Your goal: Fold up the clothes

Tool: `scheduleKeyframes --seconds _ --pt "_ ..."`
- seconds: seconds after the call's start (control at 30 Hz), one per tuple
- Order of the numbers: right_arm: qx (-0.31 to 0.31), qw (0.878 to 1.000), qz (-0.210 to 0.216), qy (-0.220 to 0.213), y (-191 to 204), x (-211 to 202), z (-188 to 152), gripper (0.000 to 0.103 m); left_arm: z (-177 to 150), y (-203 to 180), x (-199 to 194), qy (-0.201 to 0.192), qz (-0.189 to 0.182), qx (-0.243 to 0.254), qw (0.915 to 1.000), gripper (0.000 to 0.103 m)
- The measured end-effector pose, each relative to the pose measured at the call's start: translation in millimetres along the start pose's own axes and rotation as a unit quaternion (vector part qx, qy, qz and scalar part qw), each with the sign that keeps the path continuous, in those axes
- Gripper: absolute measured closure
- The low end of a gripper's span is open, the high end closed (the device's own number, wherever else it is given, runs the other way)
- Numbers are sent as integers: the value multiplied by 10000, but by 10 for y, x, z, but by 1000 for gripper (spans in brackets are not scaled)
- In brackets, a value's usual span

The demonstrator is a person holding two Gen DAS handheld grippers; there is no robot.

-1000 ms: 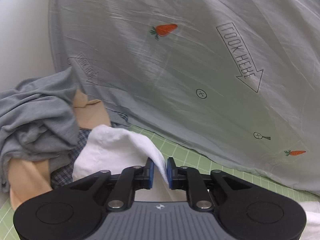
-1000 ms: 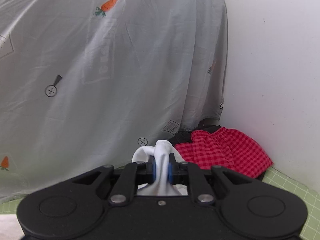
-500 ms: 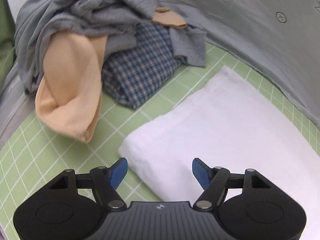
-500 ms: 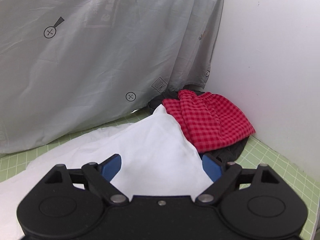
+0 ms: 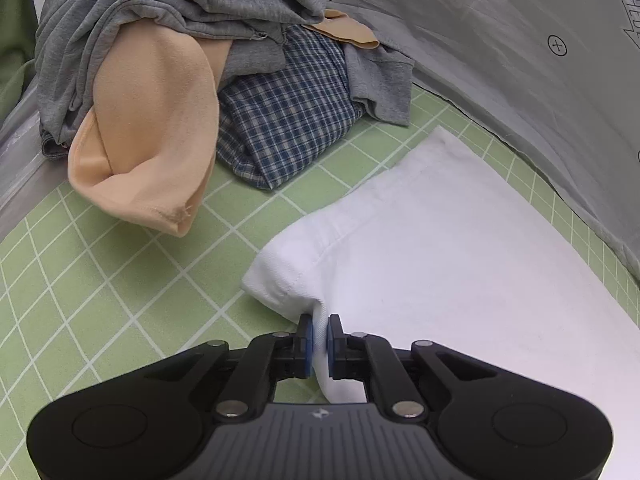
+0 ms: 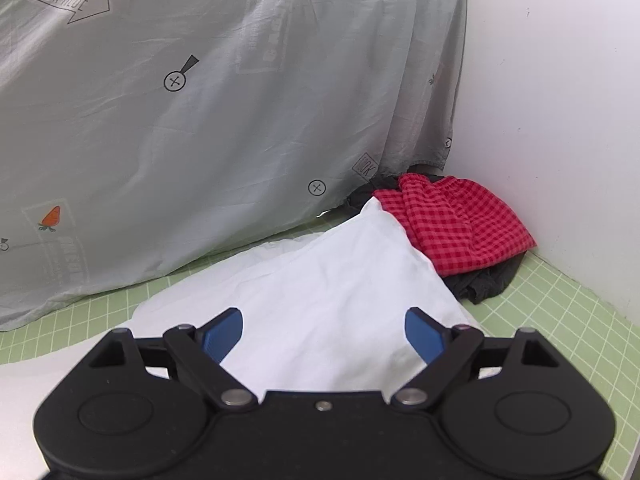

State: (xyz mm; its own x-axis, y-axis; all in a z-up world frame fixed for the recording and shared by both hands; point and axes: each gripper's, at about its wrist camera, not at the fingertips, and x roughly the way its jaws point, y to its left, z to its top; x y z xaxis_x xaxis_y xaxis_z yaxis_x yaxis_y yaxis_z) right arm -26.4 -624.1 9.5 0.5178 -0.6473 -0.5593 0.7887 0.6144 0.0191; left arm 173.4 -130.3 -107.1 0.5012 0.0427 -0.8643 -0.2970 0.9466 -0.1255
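A folded white garment [image 5: 448, 248] lies flat on the green grid mat [image 5: 100, 300]. My left gripper [image 5: 319, 336] is shut on the near left corner of the white garment, pinching a small fold of cloth at the mat. In the right wrist view the same white garment [image 6: 320, 280] spreads out in front of my right gripper [image 6: 324, 330], which is open and empty just above the cloth's near right part.
A pile of grey, peach and blue plaid clothes [image 5: 192, 80] sits at the back left. A red checked garment [image 6: 452, 224] on dark cloth lies in the right corner by the white wall [image 6: 560, 100]. A grey printed sheet [image 6: 200, 100] hangs behind.
Both grippers laid the white garment down and opened. The left gripper has since shut again on the garment's near left corner. The right gripper stays open, a little closer to the cloth.
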Motion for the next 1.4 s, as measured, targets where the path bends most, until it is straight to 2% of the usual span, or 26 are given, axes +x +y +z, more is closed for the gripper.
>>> scheduleKeyframes --seconds 0.2,0.4,0.5,0.6,0.77,1.07,1.13,1.2,1.23,1.27,1.3,1.4 --pt "189 9982 353 456 -104 -386 -423 14 -333 685 -267 114 15 -145 9998 96" --pt "387 9938 430 954 -356 -586 -841 14 -674 1576 -511 145 466 -636 9968 97" --pt "671 9911 485 1046 -521 -564 -907 11 -751 1856 -601 147 744 -824 9937 97" --pt "1093 9874 448 1049 -734 -368 -894 4 -792 1925 -640 143 790 -901 9927 97" --pt "1793 9774 384 1048 -1089 -40 -872 4 -827 1807 -645 110 998 -749 9921 97" --pt "2901 9495 356 1144 -1624 555 -786 5 -818 1774 -600 121 1184 -1127 9865 97" --pt "3067 9430 405 1230 -1681 690 -738 14 -810 1746 -586 124 1245 -1173 9852 98" --pt "3232 9361 453 1315 -1737 825 -691 52 -800 1700 -577 129 1287 -1114 9853 99" --pt "3180 9379 451 1311 -1743 841 -663 58 -795 1678 -573 127 1275 -1074 9859 99" --pt "2934 9471 409 1238 -1718 782 -630 80 -791 1657 -570 122 1257 -1030 9866 100" --pt "2686 9555 367 1164 -1693 724 -596 93 -791 1642 -569 108 1226 -989 9875 100" --pt "2293 9665 102 1146 -1817 552 -675 96 -813 1629 -593 75 1083 -965 9894 100"
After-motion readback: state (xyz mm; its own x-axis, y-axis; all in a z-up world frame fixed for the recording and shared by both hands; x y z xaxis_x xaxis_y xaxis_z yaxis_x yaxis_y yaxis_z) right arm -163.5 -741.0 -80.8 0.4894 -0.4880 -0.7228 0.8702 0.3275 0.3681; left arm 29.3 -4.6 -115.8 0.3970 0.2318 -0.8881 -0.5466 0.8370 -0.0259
